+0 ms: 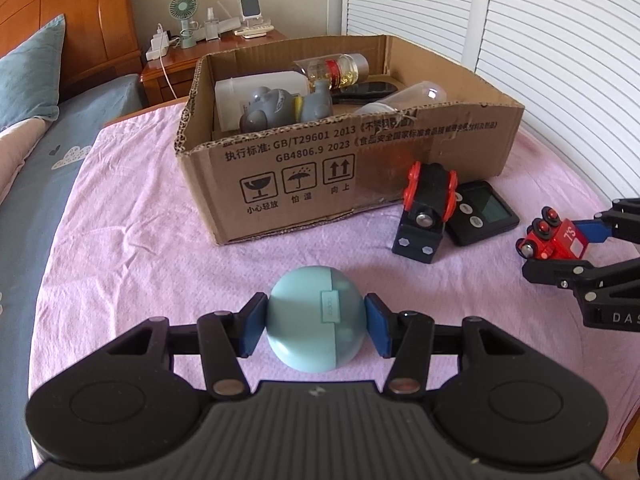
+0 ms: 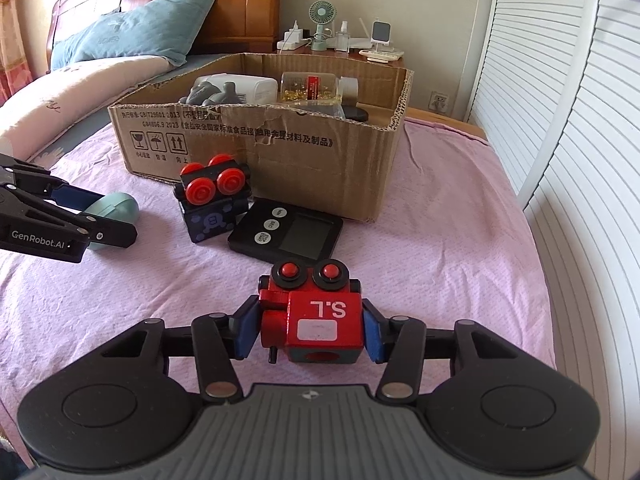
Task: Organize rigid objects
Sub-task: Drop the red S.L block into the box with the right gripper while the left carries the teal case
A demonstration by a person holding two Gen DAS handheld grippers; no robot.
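Observation:
My left gripper (image 1: pixel 316 326) is shut on a light blue round earbud case (image 1: pixel 316 316) on the pink cloth; the case also shows in the right wrist view (image 2: pixel 116 208). My right gripper (image 2: pixel 310 330) is shut on a red toy train engine (image 2: pixel 316 312), which also shows in the left wrist view (image 1: pixel 554 242). A black toy train car with red wheels (image 1: pixel 426 212) lies on its side by a black digital timer (image 1: pixel 482 212), both in front of the cardboard box (image 1: pixel 280 168). The box holds bottles and a grey toy.
The pink cloth (image 2: pixel 440 248) covers the surface. A bed with a blue pillow (image 2: pixel 140 28) lies to the left. A nightstand (image 1: pixel 176 64) with a small fan stands behind the box. White louvred doors (image 2: pixel 560 120) run along the right.

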